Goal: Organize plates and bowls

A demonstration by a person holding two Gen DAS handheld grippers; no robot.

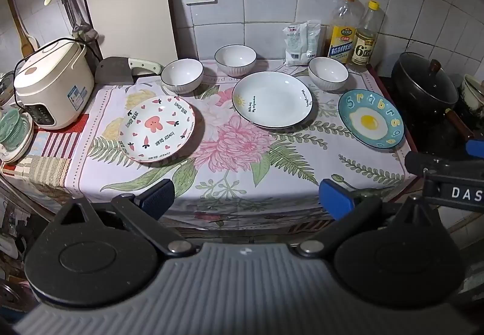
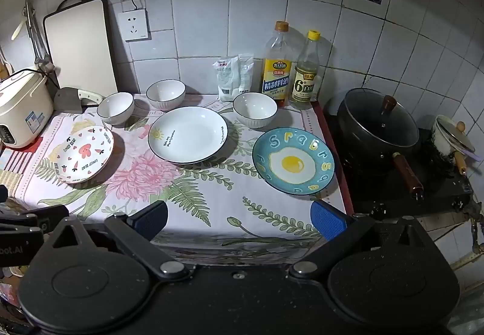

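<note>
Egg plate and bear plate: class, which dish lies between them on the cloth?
The white plate sits between the egg plate and the bear plate, touching neither; both views show it.

From my left hand-held gripper (image 1: 246, 198) I see its blue pads spread wide with nothing between them, held back over the near edge of the surface (image 1: 296, 162). Ahead lie the pink bear plate (image 1: 156, 128), the white plate (image 1: 273, 99) and the egg plate (image 1: 371, 118), all apart. Three white bowls (image 1: 182, 75) stand behind them. The right hand-held gripper (image 1: 447, 171) shows at the right edge.
</note>
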